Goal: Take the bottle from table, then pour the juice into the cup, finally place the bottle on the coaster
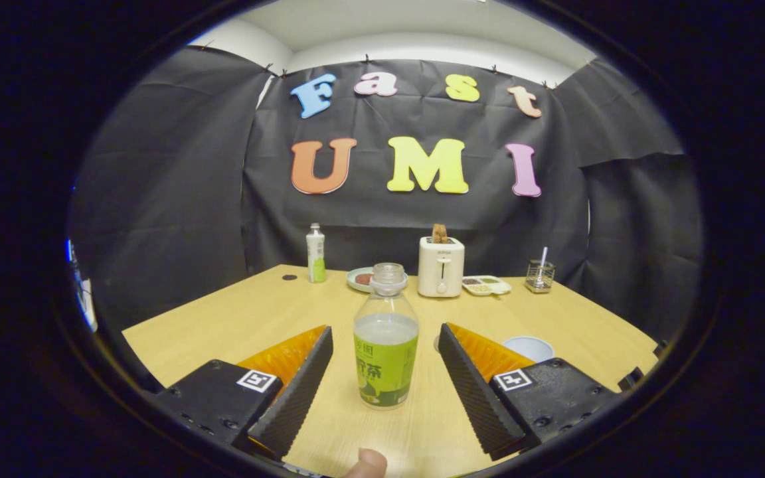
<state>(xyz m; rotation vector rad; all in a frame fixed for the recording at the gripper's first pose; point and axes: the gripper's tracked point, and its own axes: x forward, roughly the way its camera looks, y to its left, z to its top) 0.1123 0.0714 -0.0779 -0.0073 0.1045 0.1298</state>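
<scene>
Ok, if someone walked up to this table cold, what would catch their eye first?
First the open-topped bottle with the green label, standing upright on the wooden table between the fingers of the open gripper, neither finger touching it. Behind it, at the table's far edge, a white toaster with toast sticking out draws the eye, with a second, capped bottle off to its left. A pale cup sits just beyond the right finger.

Uncapped bottle [386, 335] stands between spread fingers [303, 385], untouched.
</scene>
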